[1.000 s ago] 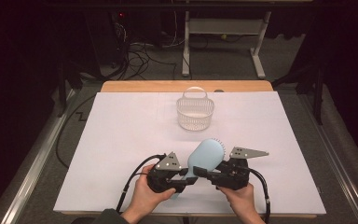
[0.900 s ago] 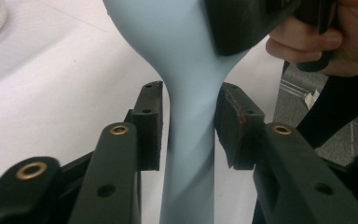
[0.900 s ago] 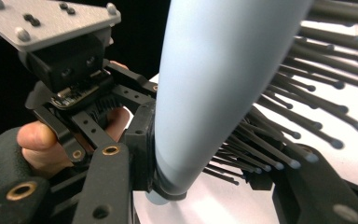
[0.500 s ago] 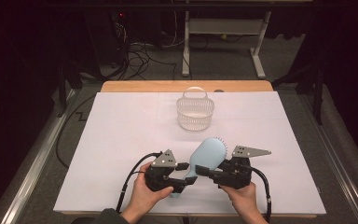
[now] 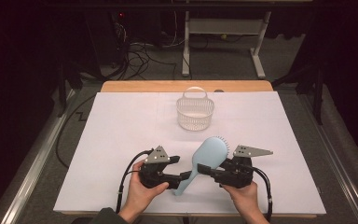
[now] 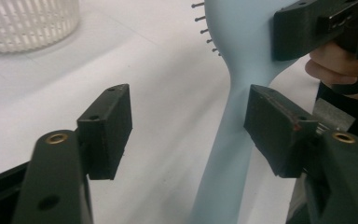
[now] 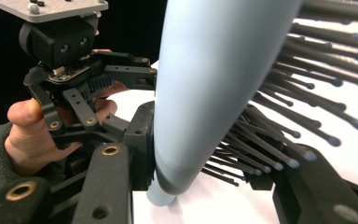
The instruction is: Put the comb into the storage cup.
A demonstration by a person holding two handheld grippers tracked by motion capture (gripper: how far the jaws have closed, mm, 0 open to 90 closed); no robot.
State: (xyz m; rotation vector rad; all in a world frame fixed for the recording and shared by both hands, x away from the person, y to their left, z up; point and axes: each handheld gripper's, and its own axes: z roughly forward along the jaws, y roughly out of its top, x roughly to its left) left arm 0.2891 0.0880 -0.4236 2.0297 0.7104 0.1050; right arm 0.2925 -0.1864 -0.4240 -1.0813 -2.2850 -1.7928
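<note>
A light blue hairbrush [image 5: 209, 151] lies aslant near the table's front edge, head up-right, handle [image 5: 182, 186] down-left. My right gripper [image 5: 204, 169] is shut on the brush's head: in the right gripper view one pad [image 7: 140, 140] presses the brush's smooth back [image 7: 205, 84] and the other jaw sits among the black bristles [image 7: 279, 140]. My left gripper [image 5: 185, 176] has just been opening. Its jaws stand apart in the left gripper view [image 6: 189, 112], with the hairbrush's handle [image 6: 228, 140] between them, close beside the right pad [image 6: 270, 126] and clear of the left one.
A white slatted basket [image 5: 195, 112] with a hoop handle stands at the middle back of the white table sheet [image 5: 121, 126], and the same basket [image 6: 28, 23] sits far off in the left gripper view. Cables trail from both grippers toward the front edge.
The left gripper's jaws have opened off the brush handle and the hand has eased slightly left. The handle now shows below the two grippers. The right hand has kept still.
</note>
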